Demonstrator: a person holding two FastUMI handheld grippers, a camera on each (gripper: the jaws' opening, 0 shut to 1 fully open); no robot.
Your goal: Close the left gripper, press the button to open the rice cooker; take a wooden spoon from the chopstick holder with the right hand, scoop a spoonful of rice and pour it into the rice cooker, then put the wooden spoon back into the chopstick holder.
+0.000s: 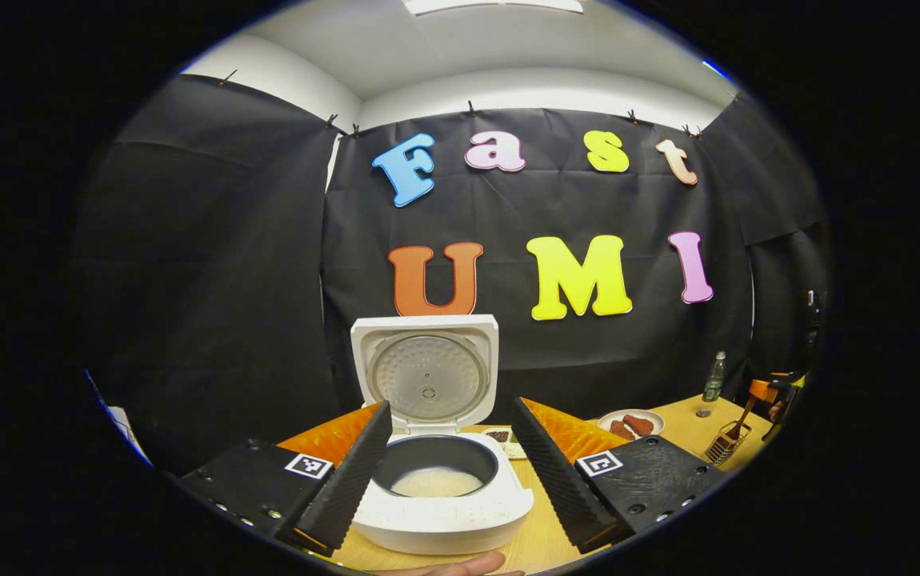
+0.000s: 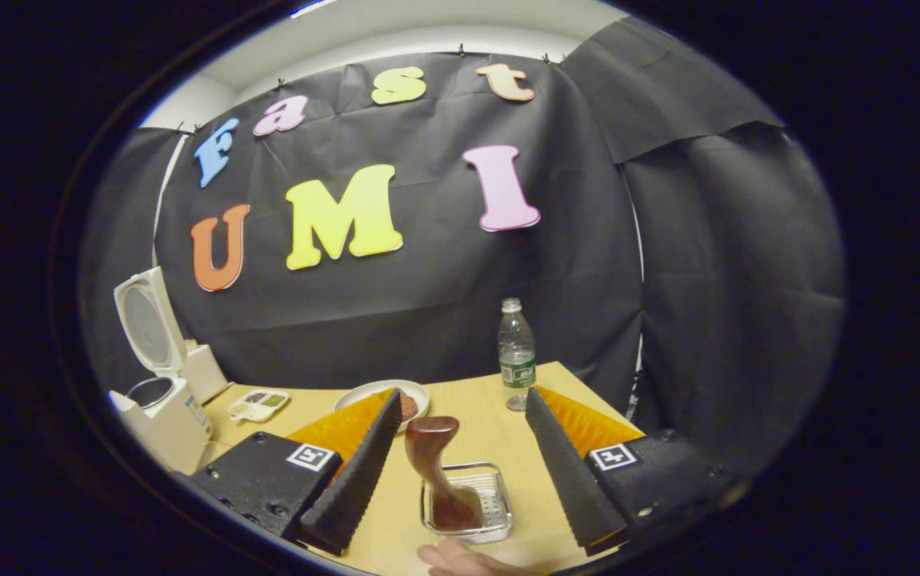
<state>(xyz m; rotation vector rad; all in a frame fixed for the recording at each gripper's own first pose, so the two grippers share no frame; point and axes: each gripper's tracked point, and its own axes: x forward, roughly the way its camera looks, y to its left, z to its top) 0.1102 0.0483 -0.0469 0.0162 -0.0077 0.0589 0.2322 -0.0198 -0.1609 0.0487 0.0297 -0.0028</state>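
One dark wooden spoon (image 2: 438,468) — bowl up — in holder (image 2: 468,502).

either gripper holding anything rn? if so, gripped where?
Nothing held. Left gripper is open over the rice cooker. Right gripper is open around the wooden spoon, which stands in the chopstick holder, fingers not touching it.

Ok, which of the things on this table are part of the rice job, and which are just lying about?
For the job:
- rice cooker, lid up, rice in the pot
- wooden spoon
- chopstick holder, with the spoon standing in it

Just lying about:
- water bottle
- plate of food
- small divided dish
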